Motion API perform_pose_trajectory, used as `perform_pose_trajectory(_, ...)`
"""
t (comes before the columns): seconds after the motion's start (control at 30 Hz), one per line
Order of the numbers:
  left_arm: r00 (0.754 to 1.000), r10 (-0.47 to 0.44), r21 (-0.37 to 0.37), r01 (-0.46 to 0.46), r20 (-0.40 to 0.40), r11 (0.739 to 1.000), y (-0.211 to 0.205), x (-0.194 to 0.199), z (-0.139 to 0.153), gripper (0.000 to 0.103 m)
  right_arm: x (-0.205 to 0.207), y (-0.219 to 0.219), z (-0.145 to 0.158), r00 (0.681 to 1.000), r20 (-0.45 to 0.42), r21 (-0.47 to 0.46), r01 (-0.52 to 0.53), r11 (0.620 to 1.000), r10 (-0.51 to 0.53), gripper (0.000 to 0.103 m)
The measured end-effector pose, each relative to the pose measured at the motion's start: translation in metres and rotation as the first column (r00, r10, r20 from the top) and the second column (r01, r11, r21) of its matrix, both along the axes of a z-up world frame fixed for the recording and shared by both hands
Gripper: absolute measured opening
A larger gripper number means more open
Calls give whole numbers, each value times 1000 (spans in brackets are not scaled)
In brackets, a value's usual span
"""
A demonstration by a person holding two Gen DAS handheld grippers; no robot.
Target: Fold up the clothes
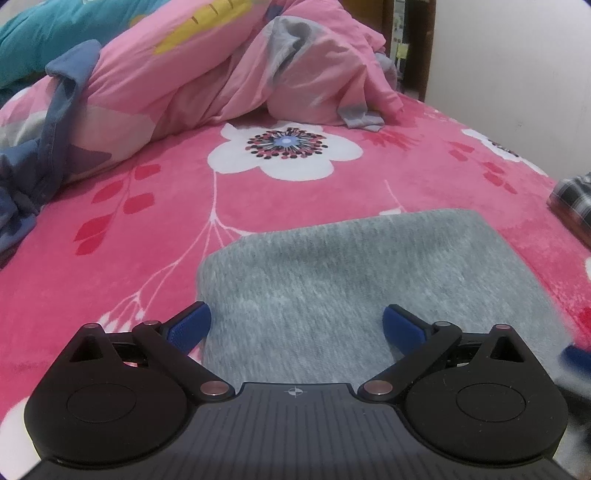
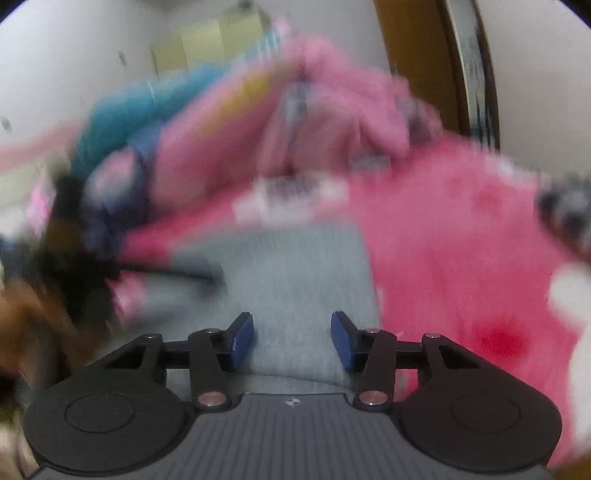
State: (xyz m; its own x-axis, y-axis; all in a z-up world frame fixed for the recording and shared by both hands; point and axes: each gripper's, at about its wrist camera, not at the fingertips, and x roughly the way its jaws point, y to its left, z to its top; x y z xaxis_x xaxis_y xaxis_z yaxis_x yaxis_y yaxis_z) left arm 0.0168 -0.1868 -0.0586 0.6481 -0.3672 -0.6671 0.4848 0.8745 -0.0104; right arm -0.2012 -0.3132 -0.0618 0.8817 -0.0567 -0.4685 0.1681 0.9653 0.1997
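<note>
A grey knitted garment (image 1: 351, 266) lies folded into a flat block on the pink flowered blanket (image 1: 147, 229). My left gripper (image 1: 295, 314) hovers over the garment's near left part. Its blue pads (image 1: 188, 328) stand wide apart and hold nothing, so it is open. The right wrist view is blurred. It shows the same grey garment (image 2: 295, 266) under my right gripper (image 2: 291, 325). The jaws there are partly apart, and the cloth lies below them, not pinched. A dark blurred shape (image 2: 74, 280) at the left edge of that view lies over the garment's left side.
A heaped pink quilt (image 1: 229, 74) fills the far end of the bed. Blue denim clothing (image 1: 33, 177) lies at the left and a teal pillow (image 1: 48, 33) behind it. A black-and-white checked cloth (image 1: 572, 199) sits by the right edge, near a white wall (image 1: 517, 66).
</note>
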Motion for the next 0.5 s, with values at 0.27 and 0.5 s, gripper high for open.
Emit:
perform_pose_trajectory(0.27,1000,7,9,-7,6,1000,-1,-1,0,102,-3,6,-4,999,38,-32,22,999,-21,52)
perform_pose_trajectory(0.5,996,-22,-9,23,83,1000,5,-20,12,96,-10,7,-9,997,66,-27,29,999,-27,52)
